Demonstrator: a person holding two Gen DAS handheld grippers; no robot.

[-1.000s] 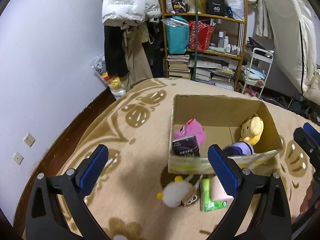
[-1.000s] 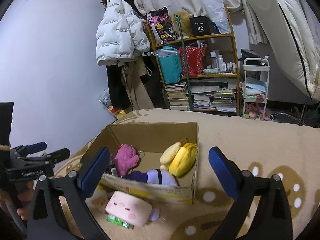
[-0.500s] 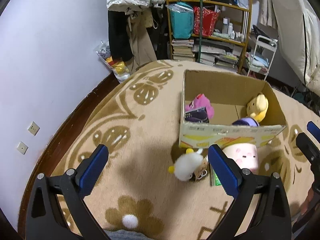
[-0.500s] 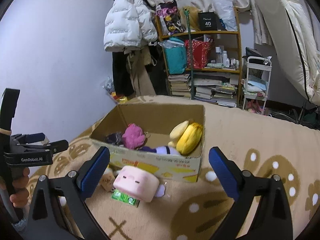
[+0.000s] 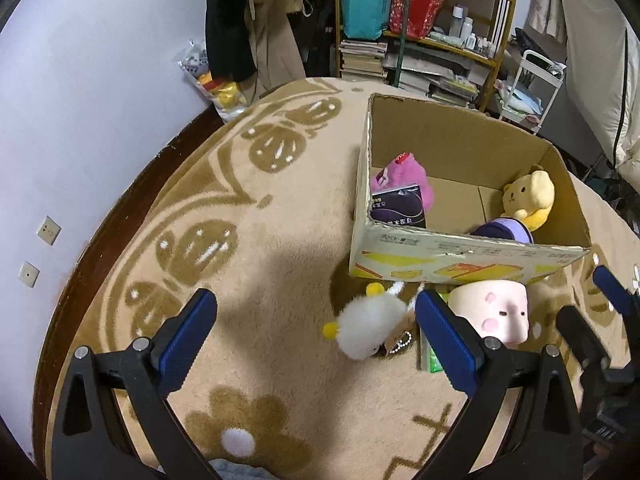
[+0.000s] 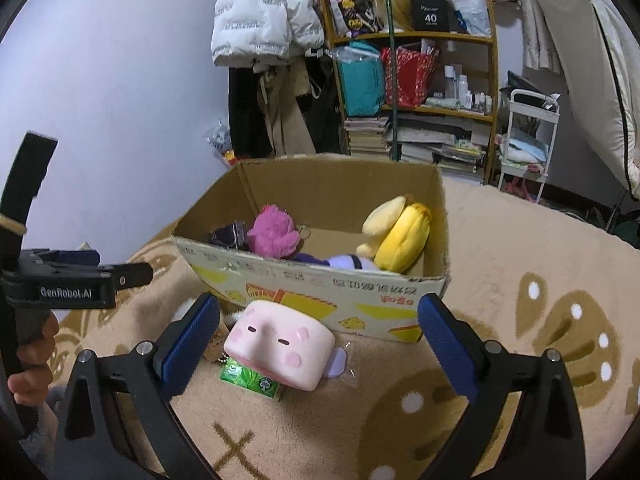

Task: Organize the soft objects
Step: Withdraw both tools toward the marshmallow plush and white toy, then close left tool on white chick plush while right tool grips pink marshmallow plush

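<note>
Two hand-held grippers hover over a patterned carpet [image 5: 248, 240], both spread wide with nothing between the pads. Going left to right, the left hand-held gripper [image 5: 312, 338] comes first; in the left wrist view a white fluffy plush [image 5: 370, 330] with yellow tips lies on the carpet between its fingers, ahead and toward the right finger. Next to that plush sits a small tag with a bead chain, then a green packet [image 6: 250, 378] lying flat, partly under a pink pillow-shaped plush [image 6: 278, 344] with a printed face. The pink plush rests on the carpet just in front of the near wall of the cardboard box [image 6: 316, 286], apparently touching it. Its long axis runs roughly along that wall, crosswise to the right hand-held gripper [image 6: 318, 340], which frames it between its open fingers, nearer the left one. Inside the box already lie a dark packet [image 5: 398, 210], a magenta plush [image 6: 274, 236], a purple plush [image 6: 344, 262] and a yellow bear plush [image 5: 530, 198].

The right hand-held gripper looks the better placed for the pink plush, since the toy lies straight ahead and slightly below it; the left is nearer the white one. A short forward drop would likely bring the pads to the pink plush's two short ends.
</note>
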